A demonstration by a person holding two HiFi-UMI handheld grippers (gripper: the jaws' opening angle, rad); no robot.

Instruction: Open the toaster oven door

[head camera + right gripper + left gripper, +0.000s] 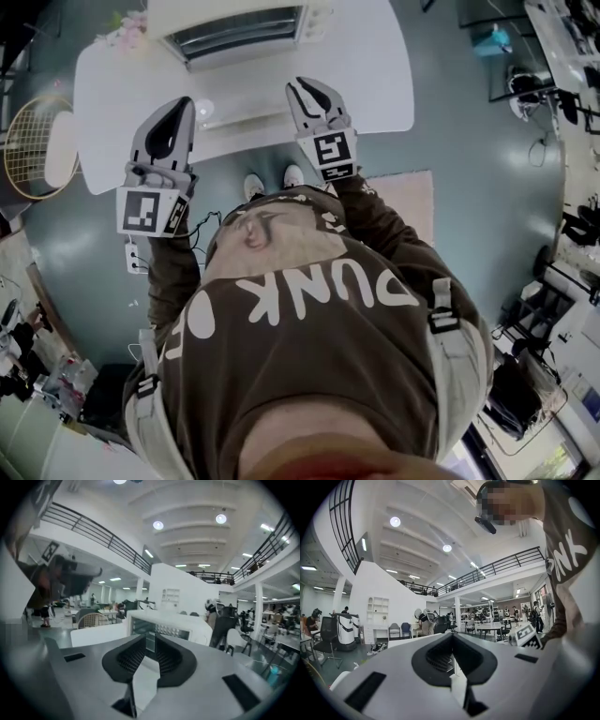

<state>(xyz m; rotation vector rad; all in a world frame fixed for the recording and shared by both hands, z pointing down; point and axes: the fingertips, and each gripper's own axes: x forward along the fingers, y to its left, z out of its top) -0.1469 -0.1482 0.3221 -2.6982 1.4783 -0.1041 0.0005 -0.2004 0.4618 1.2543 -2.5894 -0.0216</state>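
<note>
The white toaster oven (pixel 239 33) stands at the far side of the white table (pixel 375 75), and its glass door looks closed. In the right gripper view the toaster oven (pixel 168 627) sits straight ahead beyond the jaws. My left gripper (pixel 181 103) hovers over the table's near edge, jaws shut, holding nothing. My right gripper (pixel 305 86) is beside it, nearer the oven, also shut and empty. The left gripper (pixel 451 637) faces out into the hall, away from the oven. The right gripper (pixel 150 638) points at the oven's front.
A wicker chair (pixel 33 145) stands left of the table. Pink flowers (pixel 122 28) lie at the table's back left corner. A pink mat (pixel 403 202) and a power strip (pixel 134 255) are on the floor near my feet.
</note>
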